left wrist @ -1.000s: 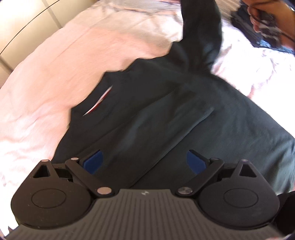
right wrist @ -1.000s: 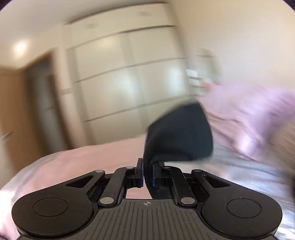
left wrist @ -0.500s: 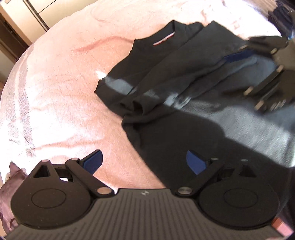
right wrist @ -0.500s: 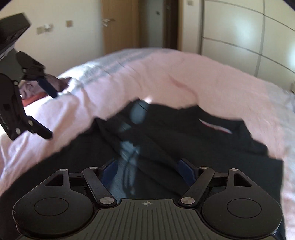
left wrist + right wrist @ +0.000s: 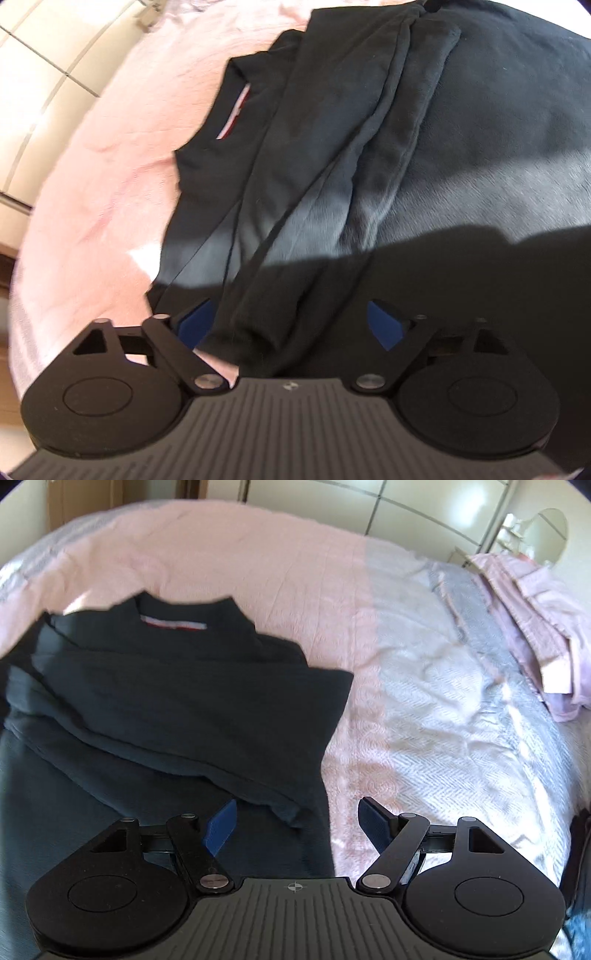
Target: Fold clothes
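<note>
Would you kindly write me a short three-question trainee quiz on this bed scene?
1. True or false: the right gripper is clamped on the dark long-sleeved shirt.
2. What lies folded across the shirt's body? A sleeve; B towel; C sock.
3. Fill in: the pale pink clothes pile lies to the shirt's ____ in the right wrist view.

Key: 1 false, its jaws stand apart, having just opened; 2 A, the sleeve; 3 right.

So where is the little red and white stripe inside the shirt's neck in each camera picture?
Left wrist view: the neck stripe is in the upper left part, running steeply up and down, beside the pink bedspread.
Right wrist view: the neck stripe is in the upper left, lying level.
Shared landmark: the dark shirt, whose collar holds the stripe, lies on the same pink bedspread in both.
</note>
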{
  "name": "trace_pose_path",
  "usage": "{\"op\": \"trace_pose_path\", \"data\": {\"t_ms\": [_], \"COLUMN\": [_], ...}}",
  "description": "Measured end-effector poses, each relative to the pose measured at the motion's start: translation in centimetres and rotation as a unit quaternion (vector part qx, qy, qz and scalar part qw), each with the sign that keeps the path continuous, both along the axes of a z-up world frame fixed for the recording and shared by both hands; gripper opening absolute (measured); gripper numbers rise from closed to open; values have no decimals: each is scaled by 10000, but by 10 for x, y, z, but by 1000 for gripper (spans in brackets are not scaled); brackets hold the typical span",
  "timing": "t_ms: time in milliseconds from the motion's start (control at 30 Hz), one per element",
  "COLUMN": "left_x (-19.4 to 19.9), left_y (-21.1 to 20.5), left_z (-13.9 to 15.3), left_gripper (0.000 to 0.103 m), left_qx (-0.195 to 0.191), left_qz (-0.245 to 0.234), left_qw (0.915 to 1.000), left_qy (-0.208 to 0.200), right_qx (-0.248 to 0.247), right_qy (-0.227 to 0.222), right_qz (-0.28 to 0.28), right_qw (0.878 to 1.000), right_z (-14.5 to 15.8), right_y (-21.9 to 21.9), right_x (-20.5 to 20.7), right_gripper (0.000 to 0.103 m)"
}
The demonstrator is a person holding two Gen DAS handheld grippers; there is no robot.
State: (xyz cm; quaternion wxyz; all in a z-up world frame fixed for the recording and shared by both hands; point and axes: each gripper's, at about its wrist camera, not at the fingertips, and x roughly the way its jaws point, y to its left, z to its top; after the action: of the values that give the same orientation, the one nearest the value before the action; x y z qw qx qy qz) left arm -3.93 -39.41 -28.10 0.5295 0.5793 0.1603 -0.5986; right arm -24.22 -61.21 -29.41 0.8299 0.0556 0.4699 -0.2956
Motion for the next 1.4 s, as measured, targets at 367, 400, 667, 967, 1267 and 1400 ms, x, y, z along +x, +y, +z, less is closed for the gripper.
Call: {"op": "trace_pose_path", "data": {"t_ms": [367,400,667,967,1267,1400], "left_x": [5,2,-13,15,29,38], "left_y": [-5,0,35,33,-33,-24], "left_z": [4,8,-35,35,-13,-14], "left_gripper": [6,6,8,39,38,42], "left_qx": [67,-59,524,-54,13,0], "left_qz": [-144,-183,-530,779,1189,1282], "left_qw": [9995,9992,9930,9967,9883,9869], "left_qy": [-266,-360,-919,240,953,976], "right_qx": [-248,-312,5,89,1167,1390], "right_qy": [331,256,597,-166,-717,-692], "right_qz": [863,831,145,-84,282,230], "right_qw": [9954,9957,9981,9998,9902,9876], "right_z": [-21,-17,-39,8,-33,-47], "right_y": [-11,-13,-32,-15,-41,-55], "right_x": [4,1,-35,-22,53,39], "right_gripper": [14,14,14,14,14,14]}}
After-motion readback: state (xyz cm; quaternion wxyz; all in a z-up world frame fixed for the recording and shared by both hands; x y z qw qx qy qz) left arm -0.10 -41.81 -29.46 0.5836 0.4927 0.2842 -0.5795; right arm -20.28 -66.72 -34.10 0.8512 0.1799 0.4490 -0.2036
